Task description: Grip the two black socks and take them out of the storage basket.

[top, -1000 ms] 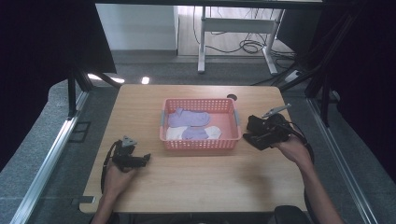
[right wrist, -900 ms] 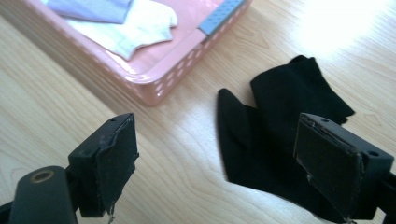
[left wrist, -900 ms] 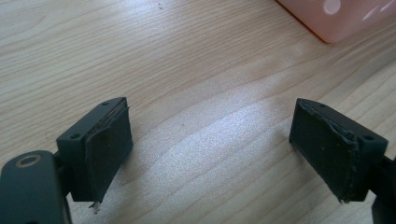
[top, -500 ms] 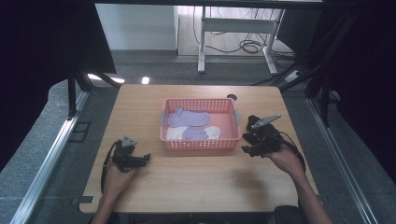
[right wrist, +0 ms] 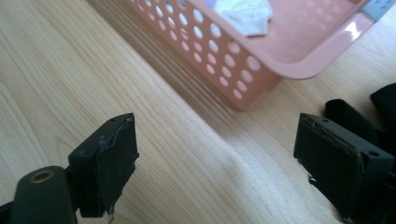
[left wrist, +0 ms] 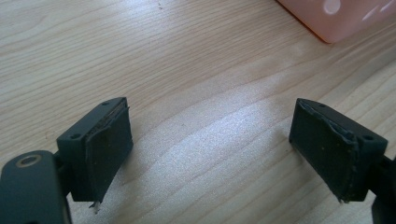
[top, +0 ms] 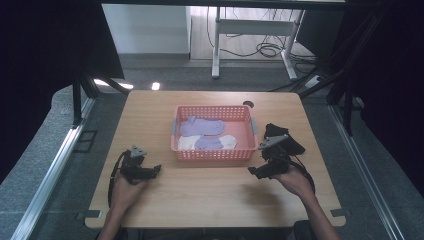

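Observation:
A pink perforated basket point(top: 212, 155) stands mid-table, holding a purple sock point(top: 202, 126), another purple one point(top: 207, 143) and a white sock point(top: 230, 141). A black cloth heap point(top: 282, 135) lies just right of the basket. My right gripper point(top: 253, 171) is low over the table off the basket's front right corner, open with nothing between its jaws. In the right gripper view point(right wrist: 215, 158) the basket wall point(right wrist: 243, 79) is ahead and the black cloth point(right wrist: 348, 116) is behind the right jaw. My left gripper point(top: 156, 170) rests open at the front left, over bare wood point(left wrist: 210, 149).
The basket's corner point(left wrist: 336, 18) shows at the top right of the left gripper view. A cable hole point(top: 248, 104) sits in the table behind the basket. Bare wood stretches along the front of the table point(top: 205, 200) between the two hands.
My right gripper has moved from beside the basket's right side toward the person and down, to its front right corner. The left gripper has stayed put.

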